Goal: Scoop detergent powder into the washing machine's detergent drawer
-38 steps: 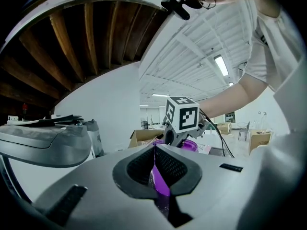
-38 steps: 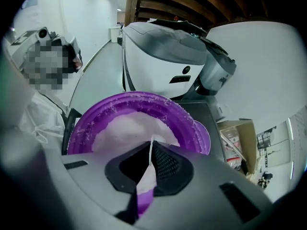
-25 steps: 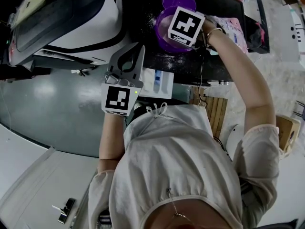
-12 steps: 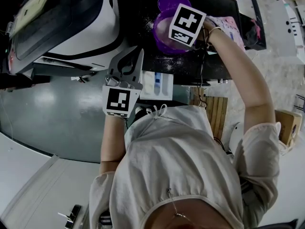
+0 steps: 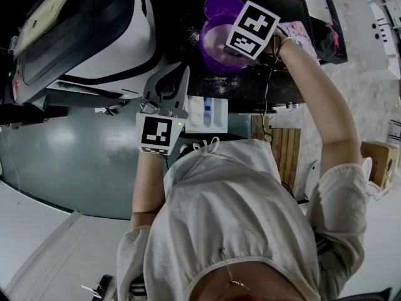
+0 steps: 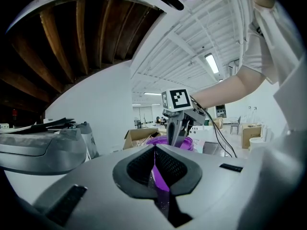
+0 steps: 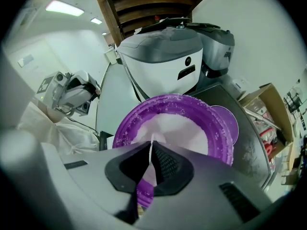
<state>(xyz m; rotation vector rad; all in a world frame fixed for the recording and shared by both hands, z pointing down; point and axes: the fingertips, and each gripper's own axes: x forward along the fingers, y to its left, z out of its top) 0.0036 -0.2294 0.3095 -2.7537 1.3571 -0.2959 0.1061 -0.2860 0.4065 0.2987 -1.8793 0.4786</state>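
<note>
A purple tub (image 5: pixel 212 47) of white detergent powder (image 7: pixel 184 126) stands on a black tabletop, its lid (image 5: pixel 220 5) lying behind it. My right gripper (image 7: pixel 151 145) hangs over the tub, shut on a thin white scoop handle seen edge-on; its marker cube (image 5: pixel 252 29) hides the tips in the head view. My left gripper (image 5: pixel 183 73) is shut and holds nothing. It points at the tub from beside the washing machine (image 5: pixel 106 30), just above the pulled-out white detergent drawer (image 5: pixel 210 113).
Spilled powder dusts the black tabletop (image 5: pixel 263 80) around the tub. A pink patterned pack (image 5: pixel 307 36) lies at the right of the tub. A wooden crate (image 5: pixel 279 146) stands on the floor below. A cardboard box (image 7: pixel 268 99) sits beyond the lid.
The right gripper has shifted a little right and tilted more over the tub. The left gripper has stayed in place.
</note>
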